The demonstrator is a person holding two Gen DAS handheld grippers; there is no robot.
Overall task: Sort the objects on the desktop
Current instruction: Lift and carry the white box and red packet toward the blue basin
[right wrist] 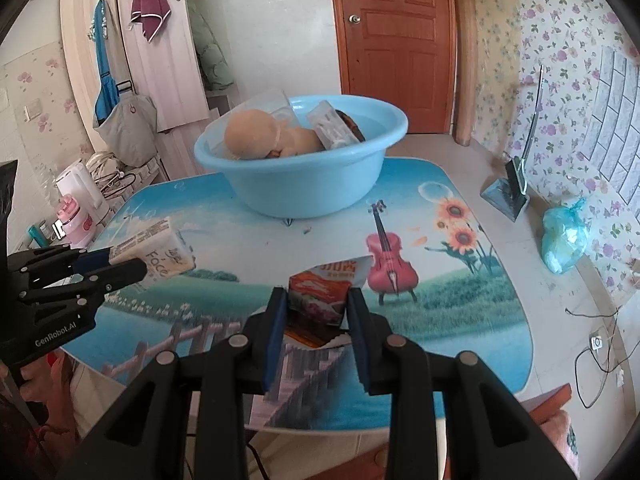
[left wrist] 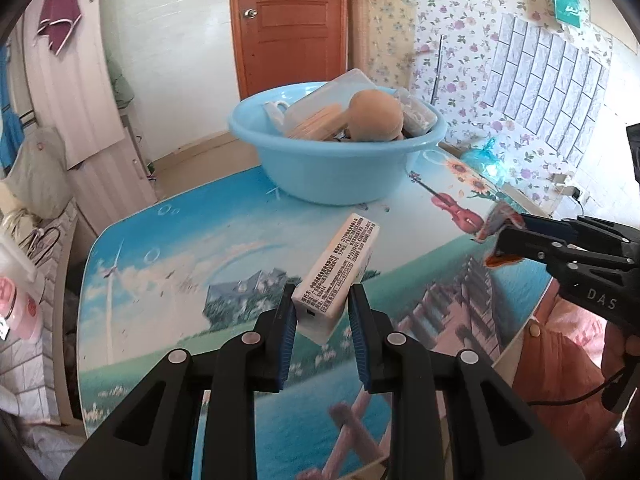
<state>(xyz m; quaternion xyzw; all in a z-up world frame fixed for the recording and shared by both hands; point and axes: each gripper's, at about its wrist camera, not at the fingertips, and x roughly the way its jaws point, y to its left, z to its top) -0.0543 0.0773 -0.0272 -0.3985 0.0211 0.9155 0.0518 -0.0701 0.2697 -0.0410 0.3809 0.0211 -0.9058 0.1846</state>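
Left wrist view: left gripper (left wrist: 322, 304) is pinching a cream tissue pack (left wrist: 338, 270), black small print on top, above the table (left wrist: 160, 264). At 12 o'clock the blue basin (left wrist: 336, 160) is holding a tan ball, clear boxes.

Right wrist view: right gripper (right wrist: 317, 308) is pinching a red sachet (right wrist: 326, 292); pack (right wrist: 160, 252) at 9 o'clock is reading "Face", its gripper "GenRobot.AI".
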